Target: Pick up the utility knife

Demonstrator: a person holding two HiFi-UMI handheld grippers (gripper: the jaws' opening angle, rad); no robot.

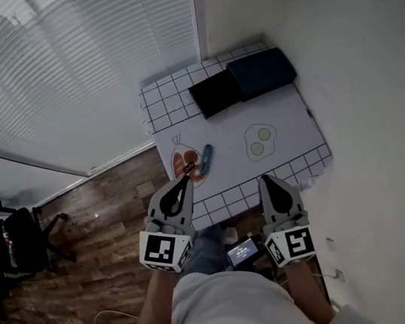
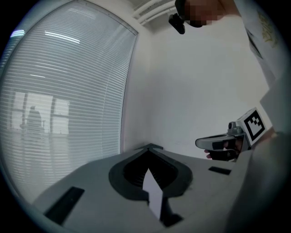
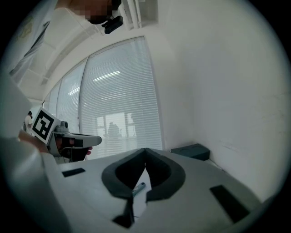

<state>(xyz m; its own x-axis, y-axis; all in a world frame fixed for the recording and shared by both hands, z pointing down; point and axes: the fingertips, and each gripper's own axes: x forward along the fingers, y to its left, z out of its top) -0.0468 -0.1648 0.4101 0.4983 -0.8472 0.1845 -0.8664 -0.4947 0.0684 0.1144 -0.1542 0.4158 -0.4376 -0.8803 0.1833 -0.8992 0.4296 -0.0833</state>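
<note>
**No print I can read**

I find no legible words or numbers. My left tongs [image 1: 184, 181] and right tongs [image 1: 266, 180] each carry black-and-white square markers [image 1: 163, 249], patterns only. The small screen [image 1: 243, 251] between them glows, its print too tiny.

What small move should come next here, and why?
Probably open the left gripper: its jaws are shut and empty, and the utility knife lies untouched on the mat just ahead of its tip, nearer it than the right gripper.
</note>
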